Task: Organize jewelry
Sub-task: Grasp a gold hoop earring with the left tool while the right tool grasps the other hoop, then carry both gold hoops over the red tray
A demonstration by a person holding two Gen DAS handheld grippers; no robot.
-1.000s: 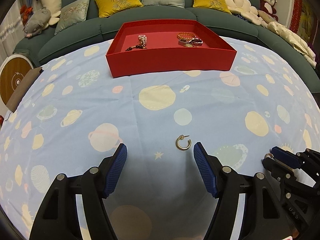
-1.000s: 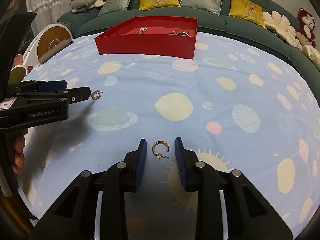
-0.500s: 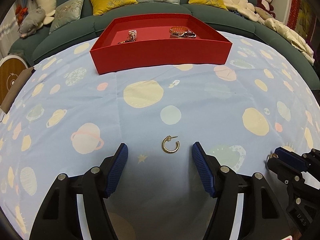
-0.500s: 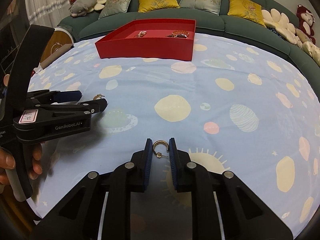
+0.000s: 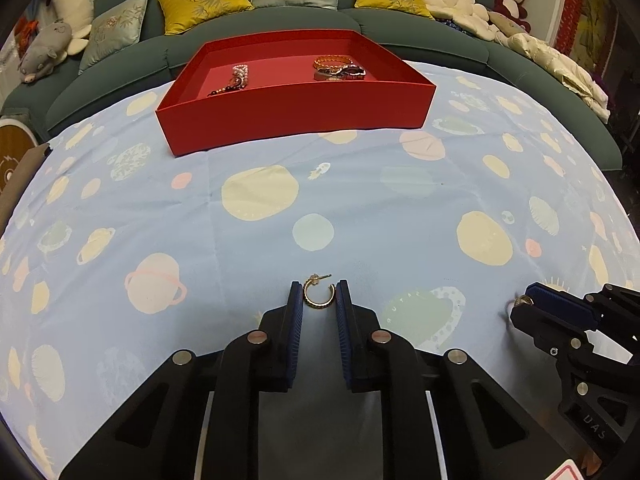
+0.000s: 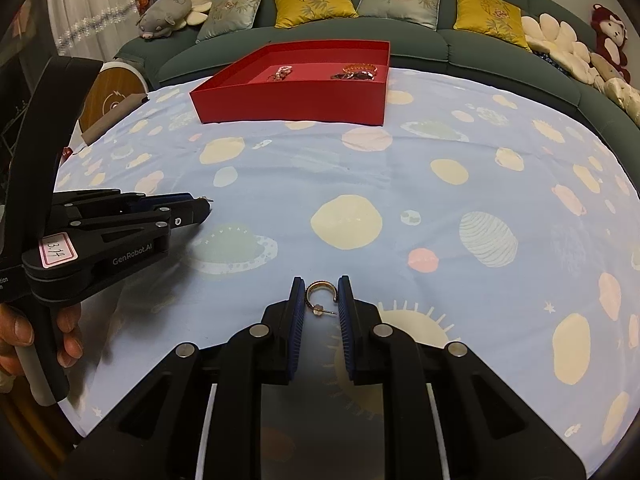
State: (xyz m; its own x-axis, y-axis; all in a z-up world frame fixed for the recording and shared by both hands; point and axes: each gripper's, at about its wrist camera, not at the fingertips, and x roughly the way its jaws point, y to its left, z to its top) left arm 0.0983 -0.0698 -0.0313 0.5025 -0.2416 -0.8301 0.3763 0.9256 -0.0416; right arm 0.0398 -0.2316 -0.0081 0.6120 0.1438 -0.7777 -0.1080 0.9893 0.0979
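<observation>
Your left gripper (image 5: 319,294) has just closed its jaws onto one earring (image 5: 318,294); your right gripper (image 6: 322,294) stays clamped on the other earring (image 6: 322,297).

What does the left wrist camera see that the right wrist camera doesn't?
Only the left wrist view shows the left gripper from behind, its jaws just closed around one gold hoop earring.

Only the right wrist view shows the person's hand holding that gripper's handle, and the right gripper pinching the other hoop earring.

Both show the red tray with bracelets, the planet tablecloth and the green sofa.
</observation>
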